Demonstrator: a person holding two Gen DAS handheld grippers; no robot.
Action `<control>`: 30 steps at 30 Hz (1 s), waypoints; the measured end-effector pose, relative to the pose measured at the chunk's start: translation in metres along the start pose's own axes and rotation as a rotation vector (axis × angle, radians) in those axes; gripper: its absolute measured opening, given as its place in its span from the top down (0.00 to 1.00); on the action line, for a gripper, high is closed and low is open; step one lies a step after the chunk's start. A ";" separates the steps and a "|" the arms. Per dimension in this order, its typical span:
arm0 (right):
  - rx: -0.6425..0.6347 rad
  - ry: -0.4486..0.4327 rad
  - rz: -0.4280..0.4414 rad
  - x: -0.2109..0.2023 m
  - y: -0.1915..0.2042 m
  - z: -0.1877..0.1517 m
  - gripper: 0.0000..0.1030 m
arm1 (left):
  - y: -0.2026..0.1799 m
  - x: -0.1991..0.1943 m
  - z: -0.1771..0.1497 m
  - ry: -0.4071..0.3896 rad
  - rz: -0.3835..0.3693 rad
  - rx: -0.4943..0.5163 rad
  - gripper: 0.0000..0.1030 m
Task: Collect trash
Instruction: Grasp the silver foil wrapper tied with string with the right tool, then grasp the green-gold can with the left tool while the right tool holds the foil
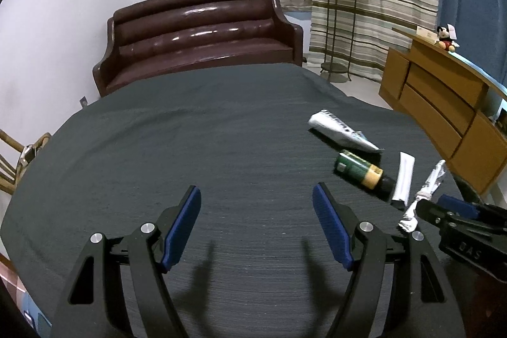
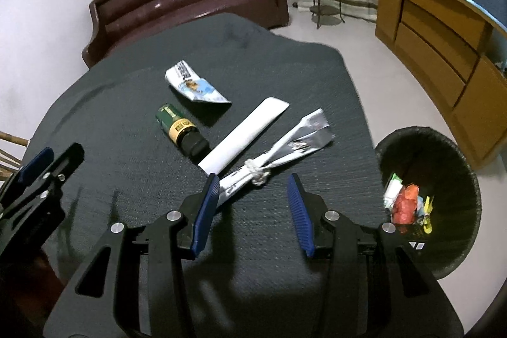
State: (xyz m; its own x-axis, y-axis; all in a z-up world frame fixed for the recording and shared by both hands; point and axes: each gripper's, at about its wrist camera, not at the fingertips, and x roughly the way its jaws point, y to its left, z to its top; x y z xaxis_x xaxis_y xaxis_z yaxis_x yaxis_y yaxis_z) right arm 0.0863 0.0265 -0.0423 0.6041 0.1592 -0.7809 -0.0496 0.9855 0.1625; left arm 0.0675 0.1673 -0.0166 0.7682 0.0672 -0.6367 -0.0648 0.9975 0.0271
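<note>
On the dark grey table cloth (image 2: 126, 122) lie a knotted silver wrapper (image 2: 279, 151), a white paper strip (image 2: 244, 135), a green and yellow bottle (image 2: 179, 129) on its side, and a crumpled blue-white packet (image 2: 193, 83). My right gripper (image 2: 253, 182) is open, its jaws just short of the wrapper's knot, the left pad by the wrapper's near end. My left gripper (image 1: 256, 195) is open and empty over bare cloth, left of the trash. The left wrist view shows the same bottle (image 1: 361, 171), packet (image 1: 342, 132), strip (image 1: 403, 176) and wrapper (image 1: 424, 195) at right.
A black mesh bin (image 2: 456, 167) with several pieces of coloured trash stands on the floor right of the table. A dark brown sofa (image 1: 202, 34) is behind the table. A wooden cabinet (image 2: 443, 46) and a plant stand (image 1: 339, 30) are at the right.
</note>
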 end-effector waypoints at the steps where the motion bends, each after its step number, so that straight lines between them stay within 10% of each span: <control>1: 0.001 -0.004 -0.010 0.001 0.001 0.002 0.58 | 0.002 0.001 0.001 0.001 -0.002 -0.004 0.31; 30: -0.043 -0.053 -0.062 0.007 -0.019 0.013 0.84 | -0.022 0.014 0.007 0.045 -0.109 0.015 0.30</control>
State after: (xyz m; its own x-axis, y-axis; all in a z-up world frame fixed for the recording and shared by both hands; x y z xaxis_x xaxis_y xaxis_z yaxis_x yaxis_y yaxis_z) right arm 0.1021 0.0084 -0.0431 0.6480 0.0951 -0.7557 -0.0439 0.9952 0.0876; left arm 0.0837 0.1468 -0.0204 0.7409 -0.0419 -0.6703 0.0270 0.9991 -0.0327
